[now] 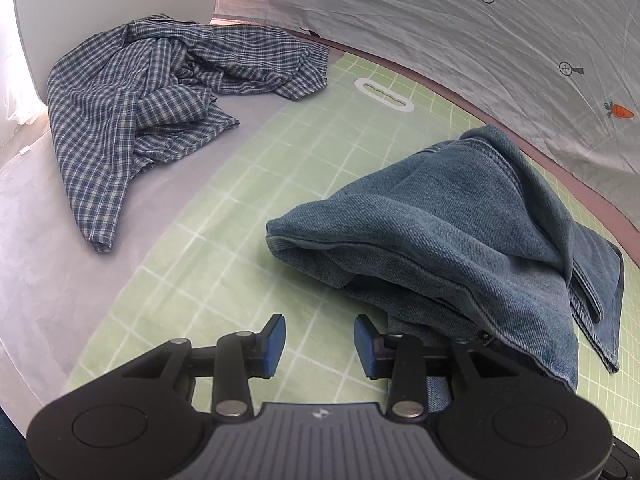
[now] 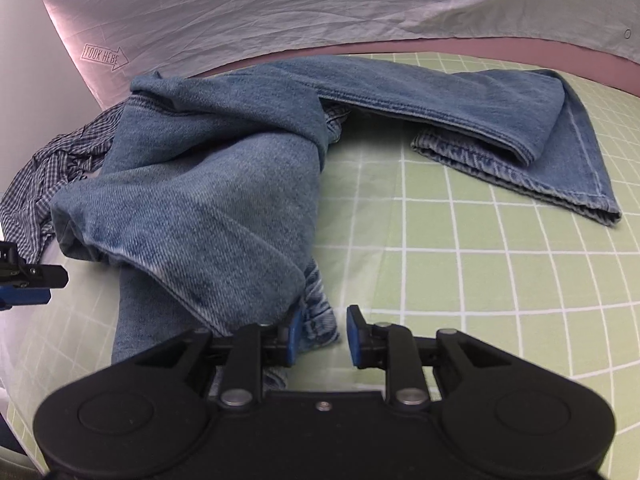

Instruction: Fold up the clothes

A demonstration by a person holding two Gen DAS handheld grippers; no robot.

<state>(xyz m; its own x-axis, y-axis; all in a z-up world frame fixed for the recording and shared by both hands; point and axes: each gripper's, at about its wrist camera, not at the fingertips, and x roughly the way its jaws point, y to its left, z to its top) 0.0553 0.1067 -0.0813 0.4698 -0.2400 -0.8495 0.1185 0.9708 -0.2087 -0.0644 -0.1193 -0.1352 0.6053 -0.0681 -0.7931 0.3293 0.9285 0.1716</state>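
Jeans (image 2: pixel 208 184) lie bunched on the green grid mat (image 2: pixel 500 280), one leg trailing off along the mat's far side toward the pale sheet (image 2: pixel 280 4) that hangs behind. Denim is heaped and twisted in the middle, hem edges showing at the far end. Checked shirt (image 1: pixel 132 116) sits crumpled well off to the left of the jeans, on the grey desk (image 1: pixel 44 264) beside the mat, partly tucked behind the denim in my right view. White handle slot (image 1: pixel 384 95) in the mat lies between shirt and jeans, near the far edge. My left fingers (image 1: pixel 320 344) are spread over bare mat, just beside the jeans' near edge, holding nothing. My right fingers (image 2: pixel 322 336) are spread too, the left pad (image 2: pixel 295 336) touching a denim fold, not pinching it.
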